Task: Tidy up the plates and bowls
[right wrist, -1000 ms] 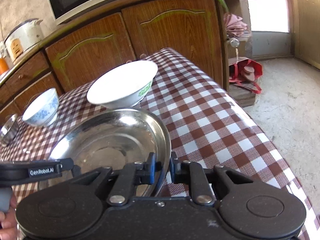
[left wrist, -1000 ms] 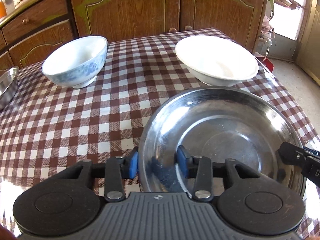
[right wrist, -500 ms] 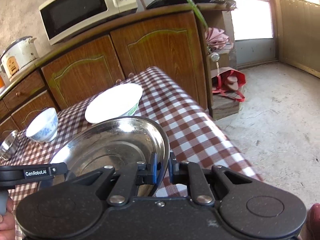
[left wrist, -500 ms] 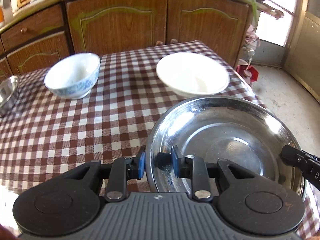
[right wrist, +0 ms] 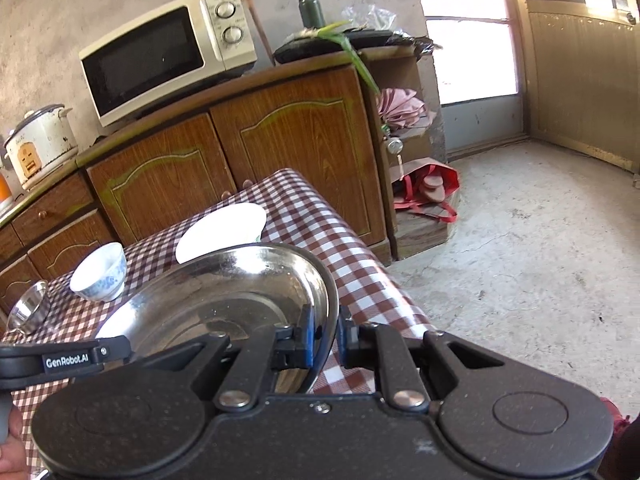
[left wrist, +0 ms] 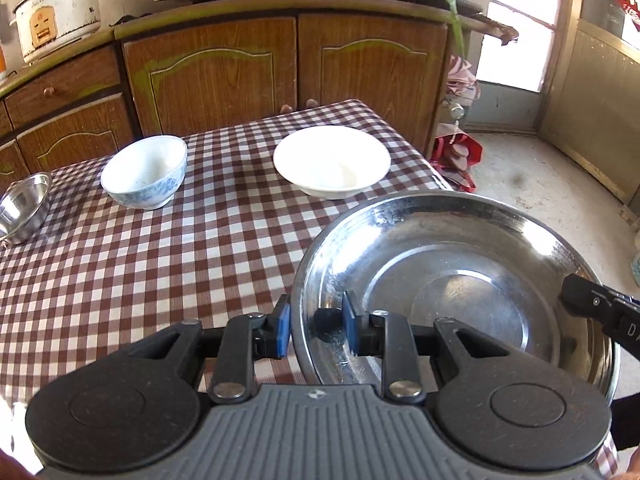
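Note:
A wide steel basin hangs above the near right corner of the checked table. My left gripper is shut on its left rim, one blue pad outside and one inside. My right gripper is shut on the opposite rim; in the left wrist view its black tip shows at the basin's right edge. On the table stand a white bowl, a blue-patterned bowl and a small steel bowl.
Wooden cabinets stand behind the table, with a microwave and a rice cooker on top. A red bag lies on the concrete floor to the right. A hand shows at lower left.
Both grippers have lifted the steel basin off the table and drawn it back toward me. The bowls on the table now look smaller and farther away.

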`<action>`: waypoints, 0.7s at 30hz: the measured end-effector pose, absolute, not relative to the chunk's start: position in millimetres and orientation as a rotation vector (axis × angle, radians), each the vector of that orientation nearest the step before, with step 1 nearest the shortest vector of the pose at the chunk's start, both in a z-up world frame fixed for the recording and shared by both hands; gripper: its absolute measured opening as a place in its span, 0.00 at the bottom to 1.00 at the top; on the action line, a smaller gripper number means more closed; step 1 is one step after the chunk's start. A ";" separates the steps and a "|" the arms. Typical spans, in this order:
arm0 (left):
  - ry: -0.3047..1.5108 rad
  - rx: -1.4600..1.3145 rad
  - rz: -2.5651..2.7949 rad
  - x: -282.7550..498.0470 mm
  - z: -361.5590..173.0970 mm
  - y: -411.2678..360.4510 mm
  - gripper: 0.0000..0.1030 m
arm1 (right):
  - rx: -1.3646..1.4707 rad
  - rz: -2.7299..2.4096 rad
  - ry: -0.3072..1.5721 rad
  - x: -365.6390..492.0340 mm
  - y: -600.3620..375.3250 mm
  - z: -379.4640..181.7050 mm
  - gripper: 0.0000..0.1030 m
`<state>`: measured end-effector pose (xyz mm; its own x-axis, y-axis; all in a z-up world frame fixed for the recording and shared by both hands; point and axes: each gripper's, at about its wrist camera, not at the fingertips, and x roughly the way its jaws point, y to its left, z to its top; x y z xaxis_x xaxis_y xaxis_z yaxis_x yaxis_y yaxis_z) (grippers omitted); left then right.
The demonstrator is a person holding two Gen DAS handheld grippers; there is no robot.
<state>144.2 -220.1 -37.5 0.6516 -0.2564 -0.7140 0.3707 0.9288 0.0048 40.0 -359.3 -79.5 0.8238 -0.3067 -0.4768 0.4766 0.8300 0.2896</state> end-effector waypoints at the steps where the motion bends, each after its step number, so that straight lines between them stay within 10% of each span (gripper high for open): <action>1: 0.784 0.155 -0.359 140.4 -36.4 -219.8 0.27 | 0.416 -0.431 0.427 34.7 -358.5 -78.2 0.15; 21: 0.760 0.167 -0.360 88.0 -23.3 -207.0 0.26 | 0.403 -0.447 0.419 -21.5 -336.0 -66.3 0.15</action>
<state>88.0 -207.0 -23.3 0.6672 -0.2578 -0.6988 0.3770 0.9260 0.0184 -21.5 -336.0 -66.3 0.8204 -0.3273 -0.4689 0.4888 0.8269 0.2781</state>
